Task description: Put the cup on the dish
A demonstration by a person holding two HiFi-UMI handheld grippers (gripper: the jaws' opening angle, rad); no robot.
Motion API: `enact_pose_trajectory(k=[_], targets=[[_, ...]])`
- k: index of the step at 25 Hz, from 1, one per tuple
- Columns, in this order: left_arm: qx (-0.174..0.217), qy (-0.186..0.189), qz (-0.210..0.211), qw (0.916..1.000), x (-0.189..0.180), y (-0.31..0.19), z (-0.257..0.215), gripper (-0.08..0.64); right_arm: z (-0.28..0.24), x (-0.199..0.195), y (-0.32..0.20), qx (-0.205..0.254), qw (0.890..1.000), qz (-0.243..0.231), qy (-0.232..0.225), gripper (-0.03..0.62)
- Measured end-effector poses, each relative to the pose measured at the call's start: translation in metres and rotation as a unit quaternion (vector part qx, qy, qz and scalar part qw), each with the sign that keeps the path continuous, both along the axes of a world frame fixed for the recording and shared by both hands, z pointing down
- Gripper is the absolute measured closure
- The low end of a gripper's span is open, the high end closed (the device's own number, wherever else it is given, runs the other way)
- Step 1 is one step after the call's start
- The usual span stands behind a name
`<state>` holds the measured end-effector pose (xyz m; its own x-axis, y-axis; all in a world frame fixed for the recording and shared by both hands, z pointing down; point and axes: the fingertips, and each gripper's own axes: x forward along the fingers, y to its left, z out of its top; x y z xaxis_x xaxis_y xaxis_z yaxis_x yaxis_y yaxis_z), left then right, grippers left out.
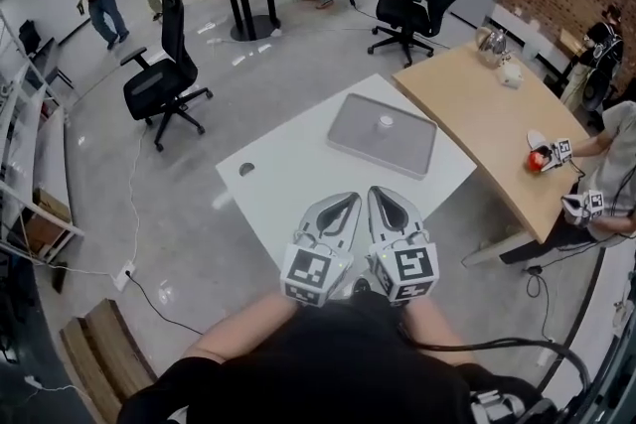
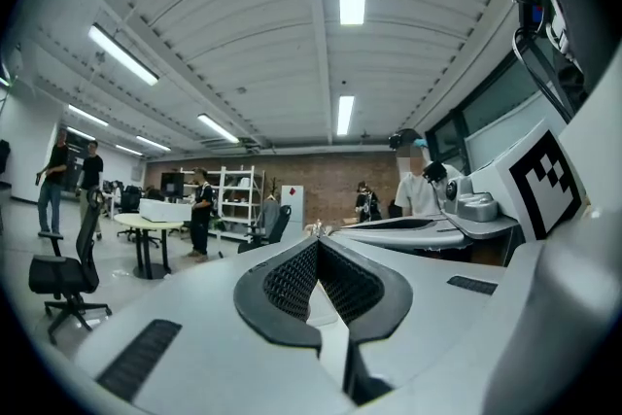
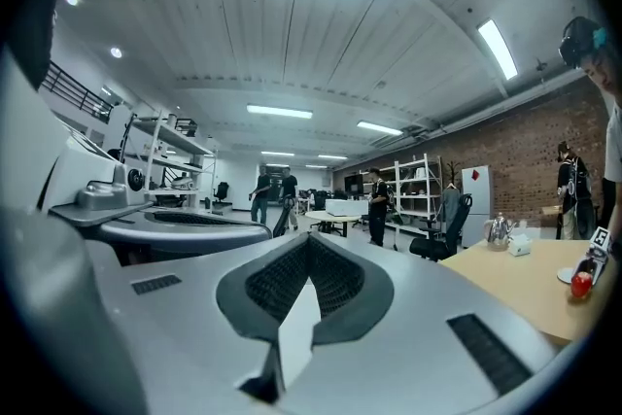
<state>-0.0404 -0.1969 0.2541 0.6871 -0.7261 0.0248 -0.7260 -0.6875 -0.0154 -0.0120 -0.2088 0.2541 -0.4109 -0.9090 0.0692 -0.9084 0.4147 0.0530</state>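
in the head view the cup (image 1: 386, 122) sits dead ahead of us on the grey dish (image 1: 395, 150), across bare table (image 1: 288, 179), with our left gripper (image 1: 348, 202) and right gripper (image 1: 381, 196) side by side at the near edge (the right more in line). in the left gripper view the jaws meet on nothing, and the right gripper view shows the same.

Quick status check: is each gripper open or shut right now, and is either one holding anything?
Left gripper: jaws shut, nothing between them.
Right gripper: jaws shut, nothing between them.
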Motion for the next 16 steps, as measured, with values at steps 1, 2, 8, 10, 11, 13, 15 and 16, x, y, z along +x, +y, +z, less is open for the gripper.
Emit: enact_pose_trajectory(k=[1,2,8,10,11,13,15,16], targets=[[-0.001,0.002,0.000,1.0000,-0.002,0.001,0.000,0.554,0.001,-0.003,0.001,0.001,1.000,-0.003,0.003,0.580],[-0.002,0.004,-0.001,1.0000,-0.003,0.002,0.000,0.554,0.001,-0.005,0.002,0.002,1.000,-0.005,0.006,0.580],[0.001,0.002,0.004,1.0000,-0.008,0.004,0.001,0.555,-0.001,-0.012,0.005,0.009,1.000,-0.007,0.010,0.580],[0.001,0.002,0.004,1.0000,-0.009,0.003,0.001,0.554,-0.003,-0.015,0.005,0.012,1.000,-0.009,0.010,0.580],[0.000,0.002,0.005,1.0000,-0.009,0.003,0.001,0.554,-0.004,-0.016,0.005,0.013,1.000,-0.010,0.010,0.580],[0.000,0.002,0.006,1.0000,-0.011,0.003,0.001,0.554,-0.006,-0.018,0.005,0.014,1.000,-0.011,0.010,0.580],[0.001,0.001,0.005,1.0000,-0.013,0.003,0.000,0.554,-0.008,-0.022,0.004,0.014,1.000,-0.012,0.010,0.580],[0.001,0.001,0.004,1.0000,-0.015,0.003,0.000,0.554,-0.008,-0.024,0.004,0.013,1.000,-0.013,0.010,0.580]])
